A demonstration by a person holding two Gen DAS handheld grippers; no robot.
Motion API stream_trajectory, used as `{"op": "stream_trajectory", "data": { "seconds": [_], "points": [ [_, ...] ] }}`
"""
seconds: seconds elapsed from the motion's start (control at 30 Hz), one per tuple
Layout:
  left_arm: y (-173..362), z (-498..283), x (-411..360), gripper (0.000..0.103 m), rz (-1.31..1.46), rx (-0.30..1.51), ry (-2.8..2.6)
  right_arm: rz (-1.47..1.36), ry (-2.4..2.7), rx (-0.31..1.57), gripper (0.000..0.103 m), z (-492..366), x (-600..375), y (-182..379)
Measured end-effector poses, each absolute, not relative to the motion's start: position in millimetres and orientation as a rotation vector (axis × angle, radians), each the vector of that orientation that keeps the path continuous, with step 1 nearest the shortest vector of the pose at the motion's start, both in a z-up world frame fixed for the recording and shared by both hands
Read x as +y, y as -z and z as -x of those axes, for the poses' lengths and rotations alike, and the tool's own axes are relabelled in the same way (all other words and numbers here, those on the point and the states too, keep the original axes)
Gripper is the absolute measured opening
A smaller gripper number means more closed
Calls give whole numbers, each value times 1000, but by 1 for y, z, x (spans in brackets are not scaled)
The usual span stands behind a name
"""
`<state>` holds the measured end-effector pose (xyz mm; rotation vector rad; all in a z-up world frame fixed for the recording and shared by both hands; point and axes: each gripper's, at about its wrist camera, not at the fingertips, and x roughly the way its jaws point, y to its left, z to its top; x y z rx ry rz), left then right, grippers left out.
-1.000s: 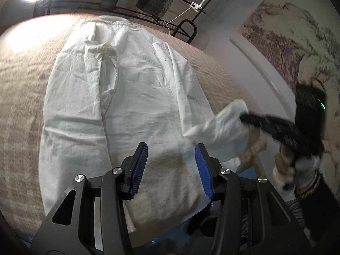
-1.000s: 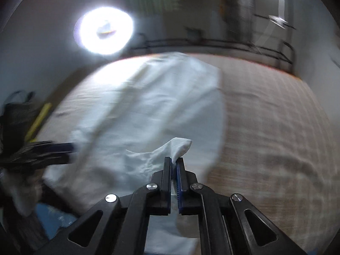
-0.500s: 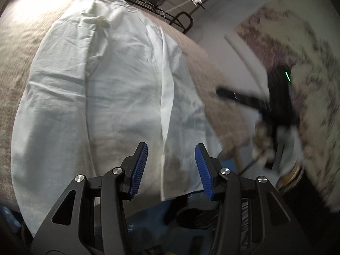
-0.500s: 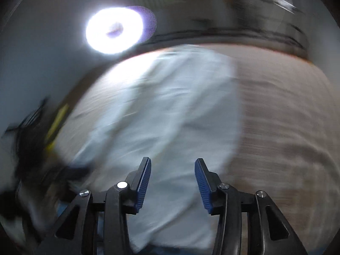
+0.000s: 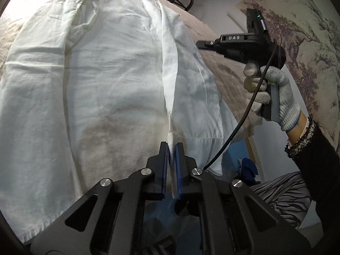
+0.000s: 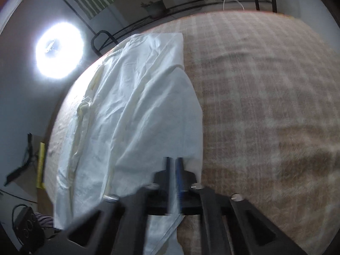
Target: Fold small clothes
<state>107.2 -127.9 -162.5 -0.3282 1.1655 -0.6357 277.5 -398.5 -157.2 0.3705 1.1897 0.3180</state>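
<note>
Now both claws, left (image 5: 171,148) and right (image 6: 174,163), clamped on white garment (image 5: 106,74) hem.

Wide bare stretch of checked bed cover (image 6: 265,106) lies to the right of the shirt (image 6: 131,114), nothing standing on it; the shirt covers the rest toward the left edge; a black metal rail (image 6: 161,19) runs along the far side with a potted plant (image 6: 154,6) beyond it; a ring light (image 6: 58,52) glares at far left; near the right gripper (image 5: 200,44), the wall with a mural (image 5: 301,31) closes in, and its cable (image 5: 240,125) hangs across the near corner.
</note>
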Motion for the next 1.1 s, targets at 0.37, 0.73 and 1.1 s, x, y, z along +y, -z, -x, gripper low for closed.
{"op": "stream_trajectory", "data": {
  "seconds": [0.37, 0.73, 1.1],
  "points": [
    [157, -106, -134, 0, 377, 1139, 657, -417, -306, 1082, 38, -294, -423, 122],
    [157, -109, -128, 0, 384, 1146, 650, -397, -318, 1240, 0, -285, -409, 173],
    [168, -126, -142, 0, 455, 1155, 600, -204, -235, 1097, 0, -309, -401, 138]
  ]
}}
